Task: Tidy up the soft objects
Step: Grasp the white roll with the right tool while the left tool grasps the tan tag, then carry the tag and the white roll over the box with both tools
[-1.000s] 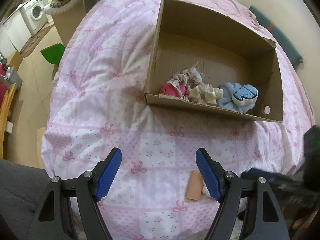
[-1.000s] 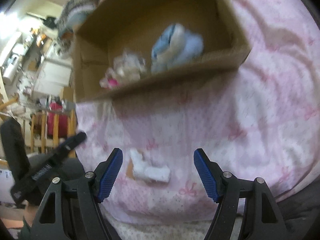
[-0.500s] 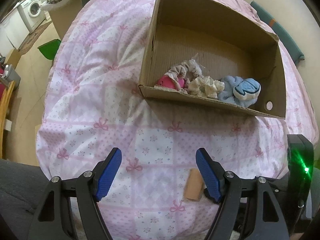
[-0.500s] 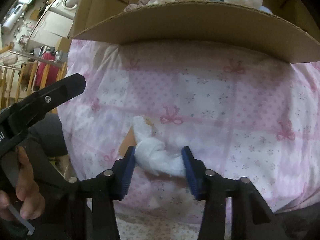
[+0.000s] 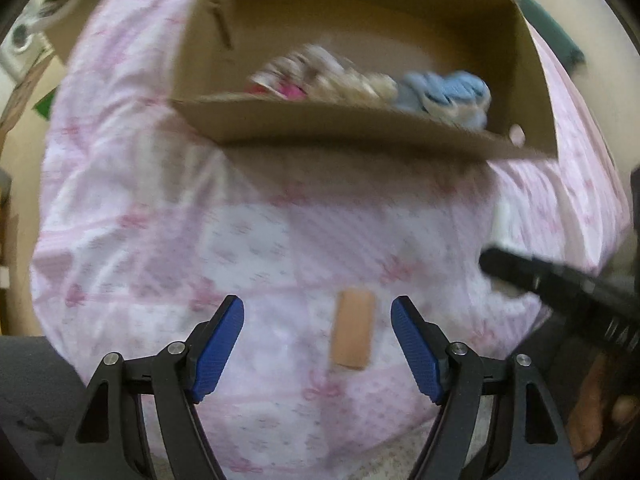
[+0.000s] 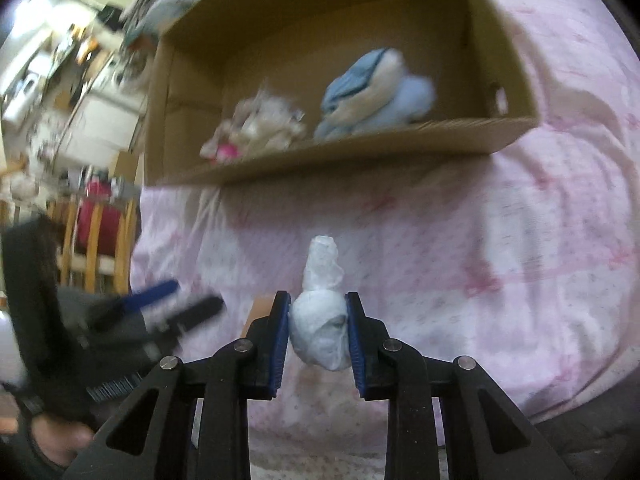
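The right gripper (image 6: 318, 330) is closing on a white soft bundle (image 6: 320, 320), both pads pressing its sides, above the pink quilt (image 6: 500, 280) in front of the cardboard box (image 6: 360, 152). The left gripper (image 5: 318, 350) stands apart over a tan pad (image 5: 354, 334) lying on the quilt, gripping nothing. Risk: the bundle's loose upper end protrudes beyond the pads, so it may squeeze out or snag the box's near wall during transfer.

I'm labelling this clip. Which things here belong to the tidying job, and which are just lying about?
Job:
white sock, in the closing right tool
tan sponge, ahead of the left tool
box
blue plush

Lying about:
bedspread
chair
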Action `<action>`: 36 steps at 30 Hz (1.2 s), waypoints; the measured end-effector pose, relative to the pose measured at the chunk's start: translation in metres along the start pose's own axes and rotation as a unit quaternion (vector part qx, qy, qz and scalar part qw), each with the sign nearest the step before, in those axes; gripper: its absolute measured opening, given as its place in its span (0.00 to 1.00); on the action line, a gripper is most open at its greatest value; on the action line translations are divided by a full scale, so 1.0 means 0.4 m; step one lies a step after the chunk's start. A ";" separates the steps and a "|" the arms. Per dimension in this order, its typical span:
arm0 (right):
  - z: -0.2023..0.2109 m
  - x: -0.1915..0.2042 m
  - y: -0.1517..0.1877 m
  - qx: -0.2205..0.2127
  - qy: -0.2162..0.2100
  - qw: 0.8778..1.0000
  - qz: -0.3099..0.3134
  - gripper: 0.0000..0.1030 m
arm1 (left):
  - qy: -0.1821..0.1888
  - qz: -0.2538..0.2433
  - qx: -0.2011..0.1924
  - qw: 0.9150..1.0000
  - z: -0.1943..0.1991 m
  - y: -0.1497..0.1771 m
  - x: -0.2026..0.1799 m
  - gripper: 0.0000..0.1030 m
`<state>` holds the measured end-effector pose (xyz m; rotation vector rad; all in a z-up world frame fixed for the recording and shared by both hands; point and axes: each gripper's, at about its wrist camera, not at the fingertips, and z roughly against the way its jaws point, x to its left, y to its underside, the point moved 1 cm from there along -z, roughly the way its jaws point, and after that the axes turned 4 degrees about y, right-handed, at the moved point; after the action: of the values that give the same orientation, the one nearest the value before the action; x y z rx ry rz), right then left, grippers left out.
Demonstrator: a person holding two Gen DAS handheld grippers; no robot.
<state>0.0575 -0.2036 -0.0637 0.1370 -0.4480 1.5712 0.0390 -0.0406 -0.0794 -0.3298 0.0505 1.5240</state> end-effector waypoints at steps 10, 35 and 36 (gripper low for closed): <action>0.002 -0.028 -0.007 -0.003 0.001 1.000 -0.021 0.28 | -0.004 -0.047 0.060 0.997 -0.107 0.023 -0.065 0.39; -0.010 -0.008 -0.003 0.005 0.016 1.000 0.003 0.28 | -0.039 0.031 -0.026 0.998 0.037 -0.016 0.089 0.05; -0.009 -0.007 -0.002 0.005 0.017 1.000 0.005 0.28 | -0.041 0.032 -0.029 0.998 0.045 -0.015 0.092 0.05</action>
<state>0.0593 -0.2048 -0.0679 0.1159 -0.4162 1.5824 0.0437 -0.0007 -0.0700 -0.3139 -0.0473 1.6037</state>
